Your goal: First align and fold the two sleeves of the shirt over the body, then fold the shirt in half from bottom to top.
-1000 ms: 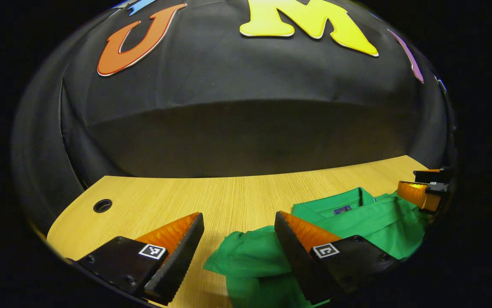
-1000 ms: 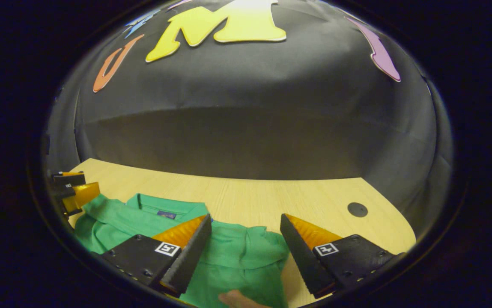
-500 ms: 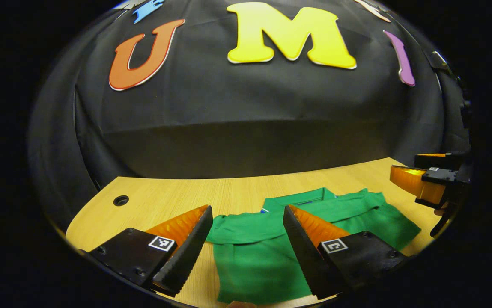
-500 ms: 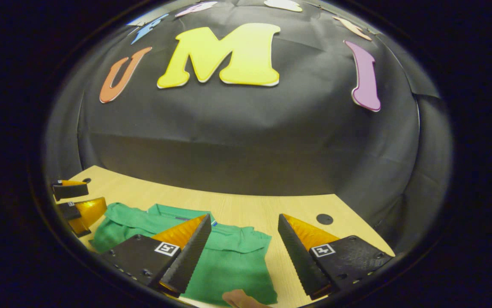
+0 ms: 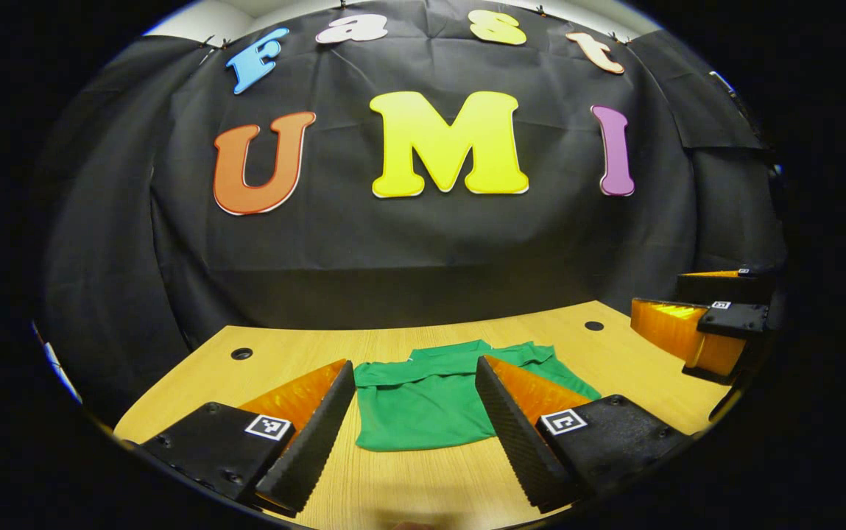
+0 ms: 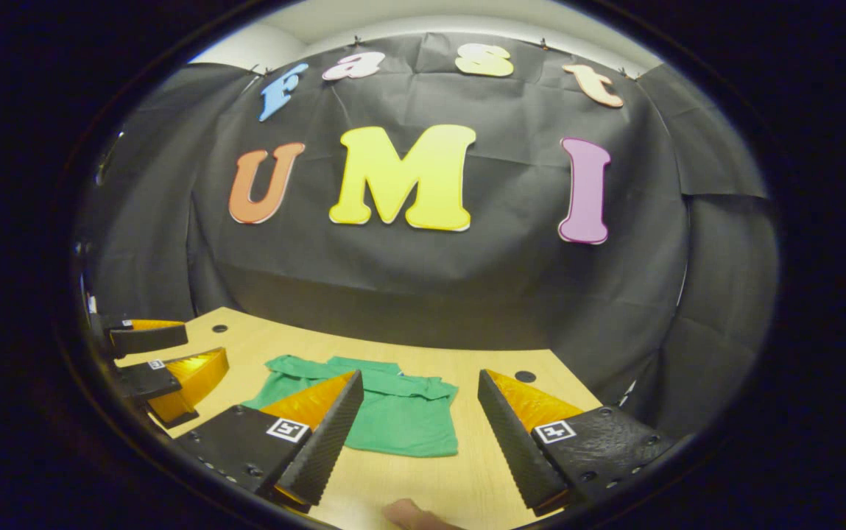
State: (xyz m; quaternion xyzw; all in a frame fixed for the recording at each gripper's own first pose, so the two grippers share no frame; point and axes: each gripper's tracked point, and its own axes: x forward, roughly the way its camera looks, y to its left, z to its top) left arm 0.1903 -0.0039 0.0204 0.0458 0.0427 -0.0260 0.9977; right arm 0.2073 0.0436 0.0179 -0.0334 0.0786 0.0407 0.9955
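We see the green shirt (image 5: 423, 401) lying folded and flat on the wooden table (image 5: 423, 486), collar end toward the booth wall. Our left claw (image 5: 415, 434) hangs above the table on the shirt's near side, jaws spread wide and holding nothing. Our right claw (image 6: 415, 438) hangs likewise, wide open and empty, near the shirt's right edge (image 6: 404, 419), clear of the cloth.

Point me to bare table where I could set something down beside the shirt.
Bare wood lies left of the green shirt toward the cable hole, along the table edge in front of its hem, and right of it toward the other hole. The middle is taken by the shirt.
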